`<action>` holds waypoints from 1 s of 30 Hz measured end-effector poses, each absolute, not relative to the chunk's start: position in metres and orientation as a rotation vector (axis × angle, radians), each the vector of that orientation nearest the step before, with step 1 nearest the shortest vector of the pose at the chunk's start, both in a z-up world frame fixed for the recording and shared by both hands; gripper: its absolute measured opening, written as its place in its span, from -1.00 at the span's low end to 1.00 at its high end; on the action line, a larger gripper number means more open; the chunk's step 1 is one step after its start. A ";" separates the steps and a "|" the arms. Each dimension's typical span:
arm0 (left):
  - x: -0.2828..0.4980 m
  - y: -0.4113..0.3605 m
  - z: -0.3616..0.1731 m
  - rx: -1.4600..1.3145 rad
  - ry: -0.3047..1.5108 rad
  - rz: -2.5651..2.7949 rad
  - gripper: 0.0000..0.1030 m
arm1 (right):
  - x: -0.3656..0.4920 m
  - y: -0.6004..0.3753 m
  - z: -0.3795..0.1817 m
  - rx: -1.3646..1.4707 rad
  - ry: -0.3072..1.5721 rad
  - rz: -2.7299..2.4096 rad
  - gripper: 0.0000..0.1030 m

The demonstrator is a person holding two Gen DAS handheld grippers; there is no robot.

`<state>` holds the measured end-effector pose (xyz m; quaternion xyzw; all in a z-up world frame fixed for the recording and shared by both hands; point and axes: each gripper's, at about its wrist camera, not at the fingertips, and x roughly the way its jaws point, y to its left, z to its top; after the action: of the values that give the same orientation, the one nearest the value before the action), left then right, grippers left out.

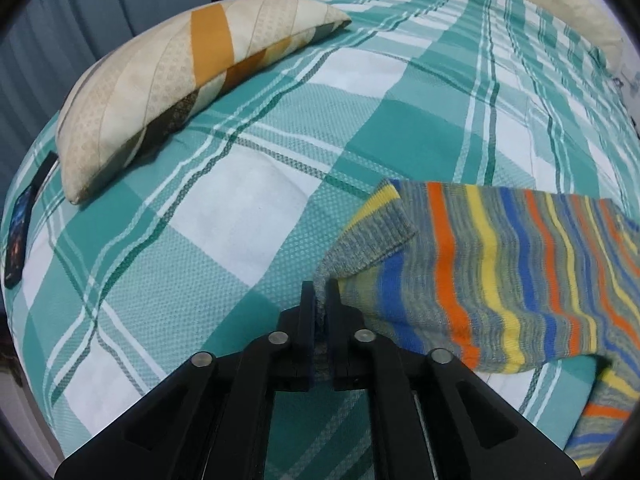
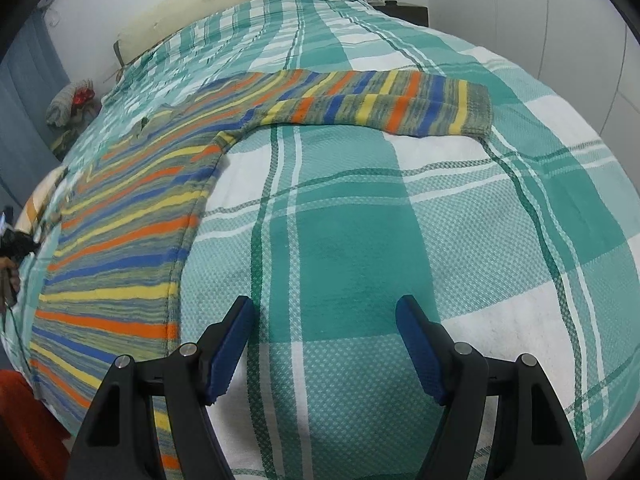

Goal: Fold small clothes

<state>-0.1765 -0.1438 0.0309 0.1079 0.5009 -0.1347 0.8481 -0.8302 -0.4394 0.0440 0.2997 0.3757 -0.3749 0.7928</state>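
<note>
A small knit sweater with orange, yellow, blue and grey stripes lies on a bed with a green and white checked cover. In the left wrist view my left gripper [image 1: 320,292] is shut on the cuff of the sweater's sleeve [image 1: 460,276], lifting it a little. In the right wrist view the sweater's body [image 2: 120,232] lies flat at the left and its other sleeve [image 2: 380,108] stretches out to the right. My right gripper [image 2: 326,312] is open and empty above the bare cover, just right of the sweater's side edge.
A cream and orange pillow [image 1: 168,80] lies at the far left of the bed, with a dark phone [image 1: 18,236] beside it. A cream headboard cushion [image 2: 224,4] runs along the far edge. An orange cloth [image 2: 24,420] shows at the lower left.
</note>
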 end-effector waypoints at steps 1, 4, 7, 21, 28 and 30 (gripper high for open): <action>-0.178 -0.142 0.033 0.222 1.057 -0.290 -0.41 | -0.834 -0.443 0.046 0.670 0.793 -0.802 0.41; -0.193 -0.124 0.050 0.197 1.041 -0.312 0.56 | -0.859 -0.466 0.061 0.769 0.679 -0.810 0.42; -0.227 -0.107 0.070 0.182 0.988 -0.400 0.60 | -0.891 -0.512 0.072 0.866 0.565 -0.877 0.45; -0.365 -0.060 0.043 0.130 1.029 -0.530 0.74 | -0.883 -0.650 0.031 1.179 0.549 -0.807 -0.93; -0.373 -0.060 0.035 0.173 1.006 -0.552 0.74 | -0.882 -0.644 0.045 1.075 0.646 -0.996 -0.92; -0.375 -0.059 0.035 0.172 1.001 -0.555 0.74 | -0.880 -0.644 0.047 1.107 0.608 -0.973 -0.77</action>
<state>-0.3749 -0.0587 0.0346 0.0815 0.4732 -0.2622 0.8371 -0.8804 -0.6440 0.0472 0.4969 0.2728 -0.4368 0.6985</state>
